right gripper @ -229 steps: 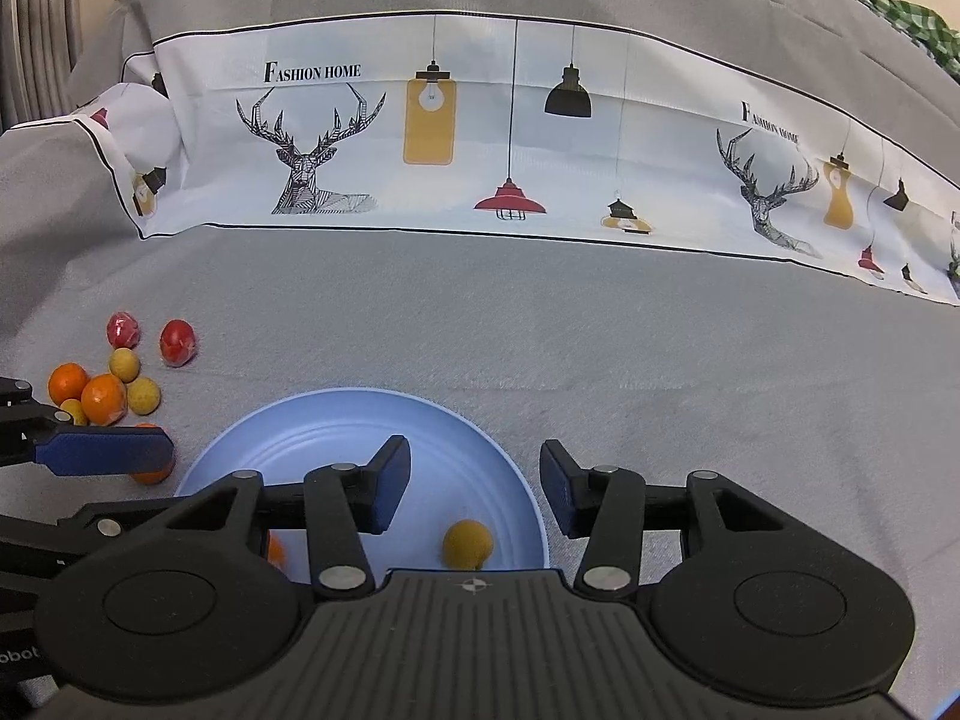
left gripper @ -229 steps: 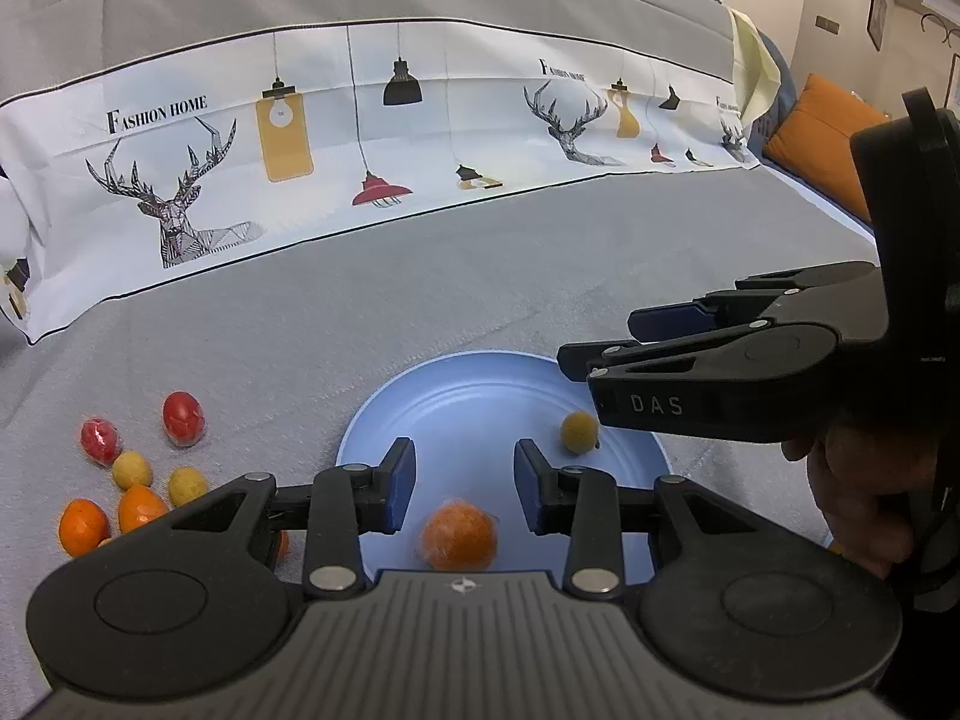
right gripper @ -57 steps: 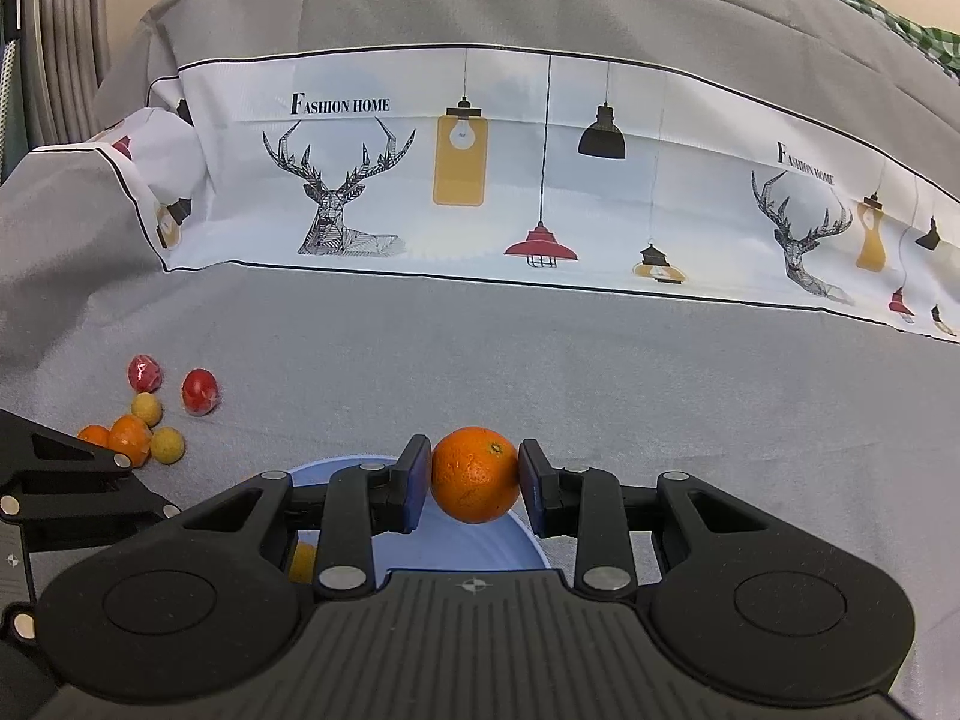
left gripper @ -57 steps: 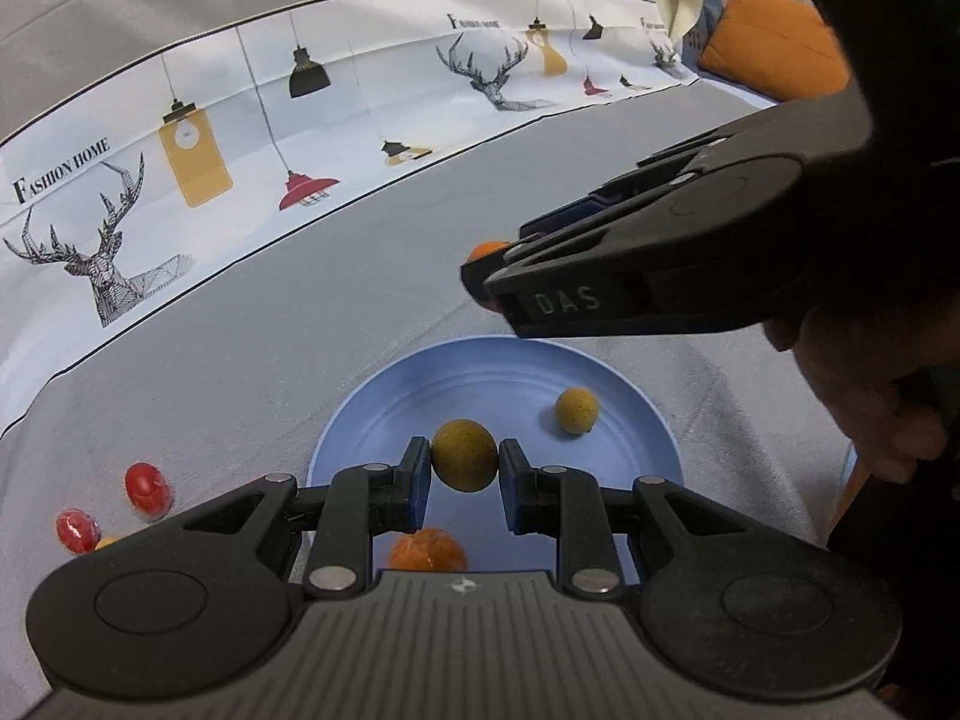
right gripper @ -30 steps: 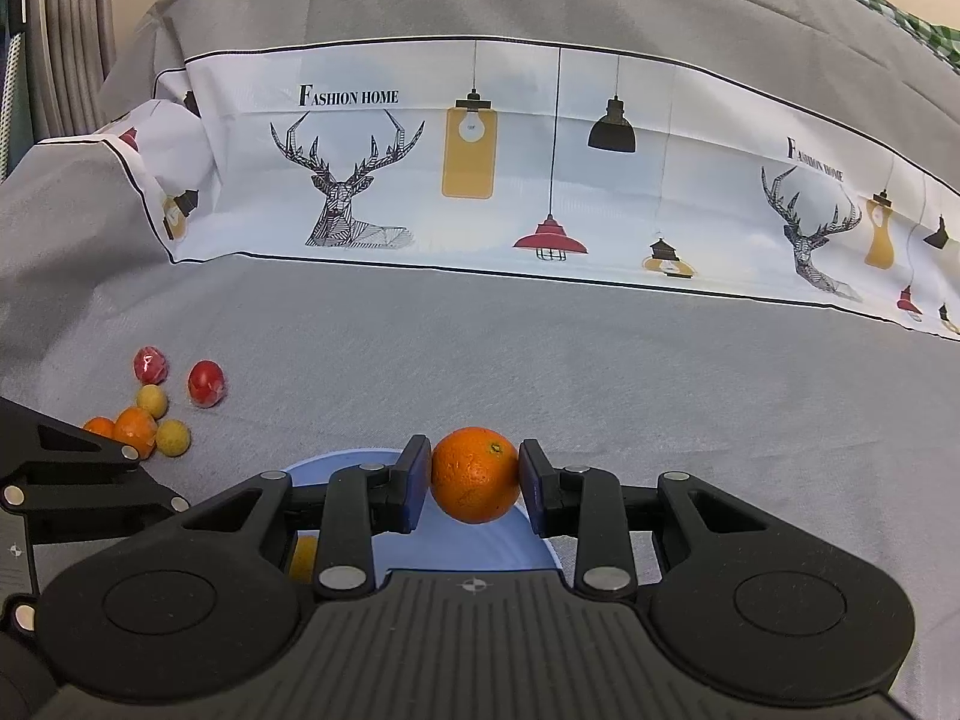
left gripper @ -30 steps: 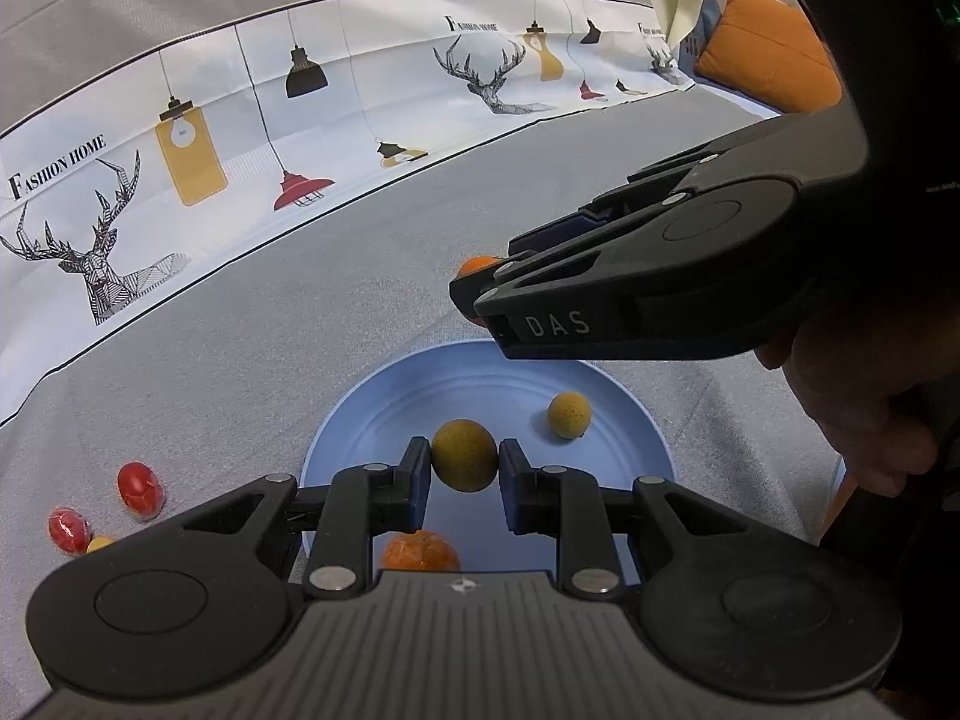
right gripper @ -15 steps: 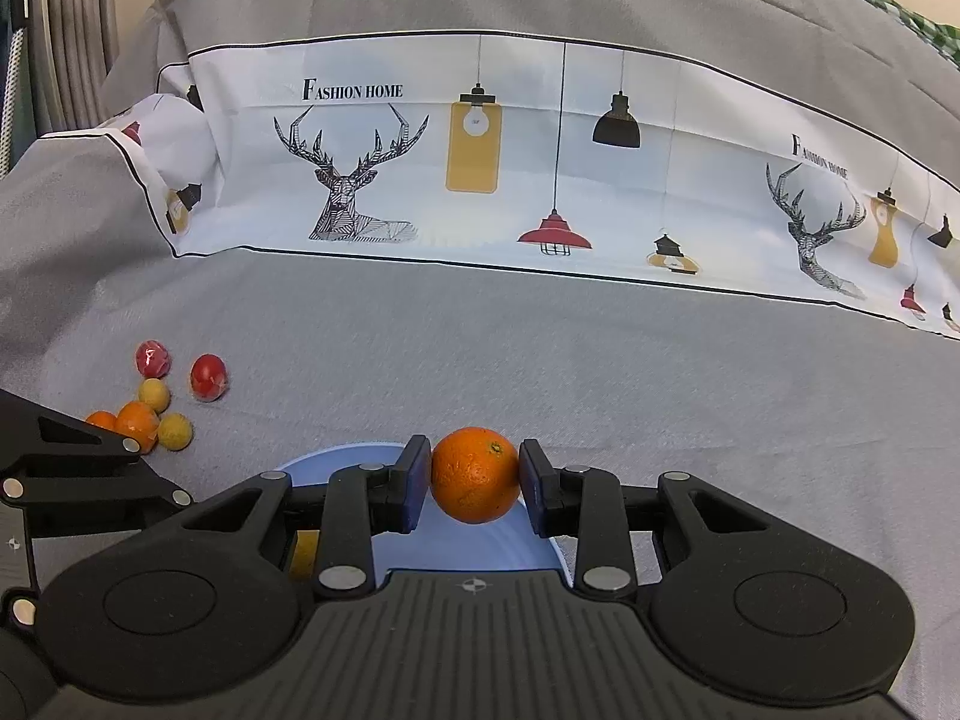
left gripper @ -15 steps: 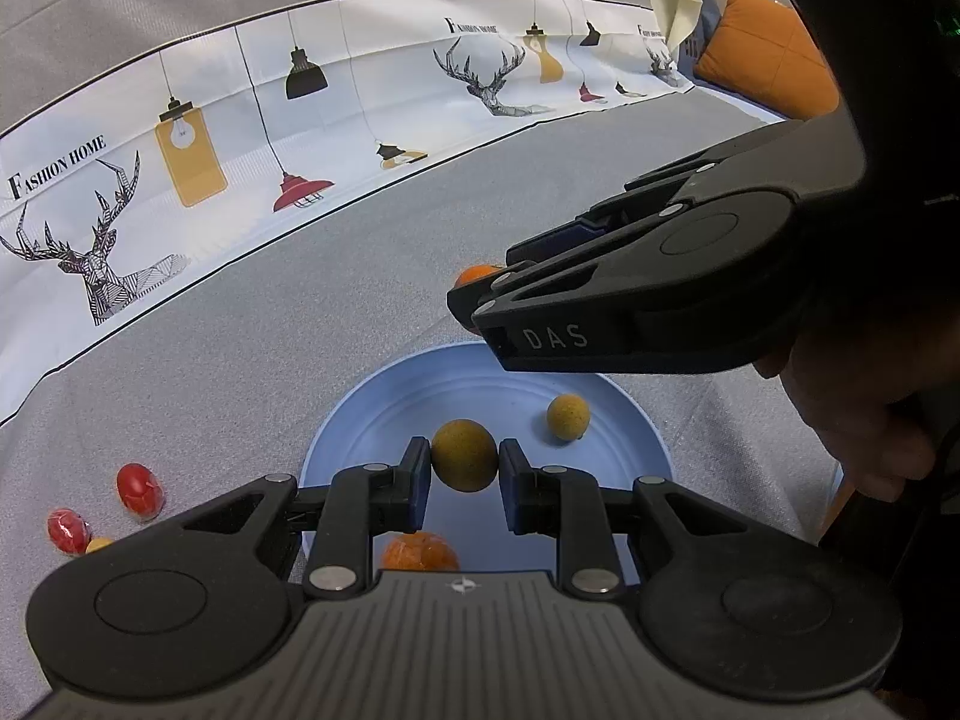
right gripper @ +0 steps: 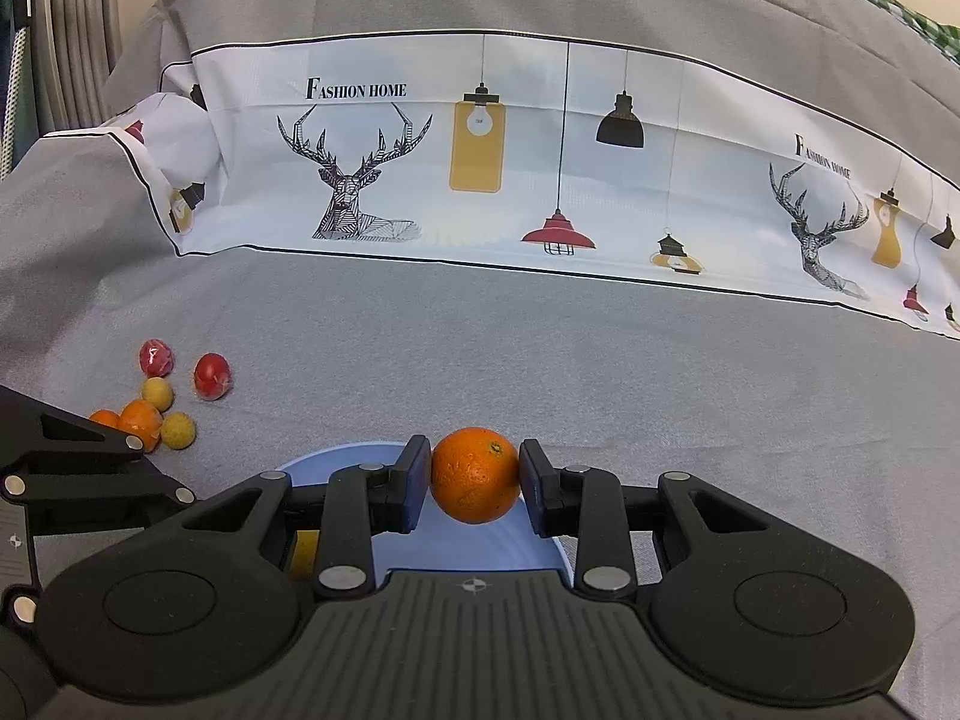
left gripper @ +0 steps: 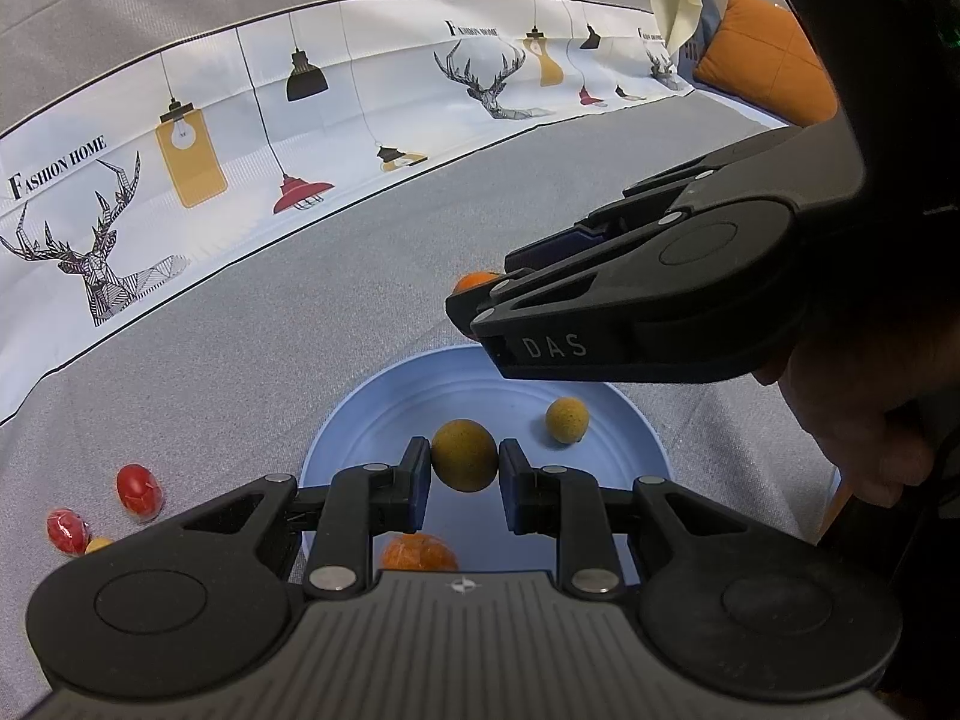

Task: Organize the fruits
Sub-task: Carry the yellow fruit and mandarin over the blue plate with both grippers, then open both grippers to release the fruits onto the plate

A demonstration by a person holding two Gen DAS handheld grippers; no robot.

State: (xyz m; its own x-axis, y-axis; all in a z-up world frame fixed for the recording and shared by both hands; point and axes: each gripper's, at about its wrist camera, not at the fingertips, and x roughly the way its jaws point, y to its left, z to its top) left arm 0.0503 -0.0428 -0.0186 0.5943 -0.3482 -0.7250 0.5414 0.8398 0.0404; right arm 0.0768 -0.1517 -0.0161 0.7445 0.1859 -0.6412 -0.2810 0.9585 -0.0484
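Observation:
My left gripper (left gripper: 465, 465) is shut on a yellow-brown round fruit (left gripper: 464, 455) and holds it above the blue plate (left gripper: 360, 420). On the plate lie a small yellow fruit (left gripper: 567, 419) and an orange fruit (left gripper: 418, 552). My right gripper (right gripper: 474, 477) is shut on an orange (right gripper: 475, 474) above the plate's far rim (right gripper: 336, 459). In the left wrist view the right gripper (left gripper: 480, 300) is seen from the side over the plate's far edge, the orange (left gripper: 474, 282) just peeking out. Loose fruits lie to the left: two red ones (right gripper: 211, 376), yellow ones (right gripper: 178, 429) and oranges (right gripper: 141, 420).
The surface is a grey cloth with a white printed band (right gripper: 540, 168) rising behind it. An orange cushion (left gripper: 762, 54) lies at the far right. A person's hand (left gripper: 858, 432) holds the right gripper.
Since 7.6 s ago both grippers went from open and empty to shut on fruit. Over the last second both hold almost still; the right gripper has drifted slightly left over the plate.

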